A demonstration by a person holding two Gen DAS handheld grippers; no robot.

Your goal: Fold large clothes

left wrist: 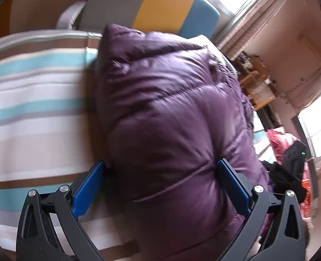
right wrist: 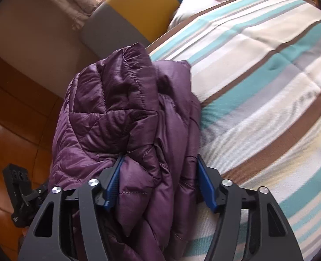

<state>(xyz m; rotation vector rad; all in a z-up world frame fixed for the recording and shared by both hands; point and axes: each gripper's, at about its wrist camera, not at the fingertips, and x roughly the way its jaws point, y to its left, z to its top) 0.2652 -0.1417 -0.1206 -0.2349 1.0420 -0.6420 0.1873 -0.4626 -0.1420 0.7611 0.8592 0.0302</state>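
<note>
A purple quilted puffer jacket (left wrist: 171, 108) lies bunched on a striped bed cover (left wrist: 36, 100). My left gripper (left wrist: 160, 169) has its blue pads on either side of a thick fold of the jacket and is shut on it. In the right wrist view the jacket (right wrist: 125, 113) hangs in folds at the bed's edge, over the striped cover (right wrist: 258, 91). My right gripper (right wrist: 160, 165) is shut on a bundle of the jacket's layers. The other gripper's black body (right wrist: 19, 191) shows at the lower left.
A grey, yellow and blue headboard (left wrist: 156, 6) stands behind the bed. A white pillow (right wrist: 206, 2) lies at its head. Orange wood floor (right wrist: 10, 117) is left of the bed. Pink and black clothes (left wrist: 290, 152) and a wooden shelf (left wrist: 256, 87) stand at the right.
</note>
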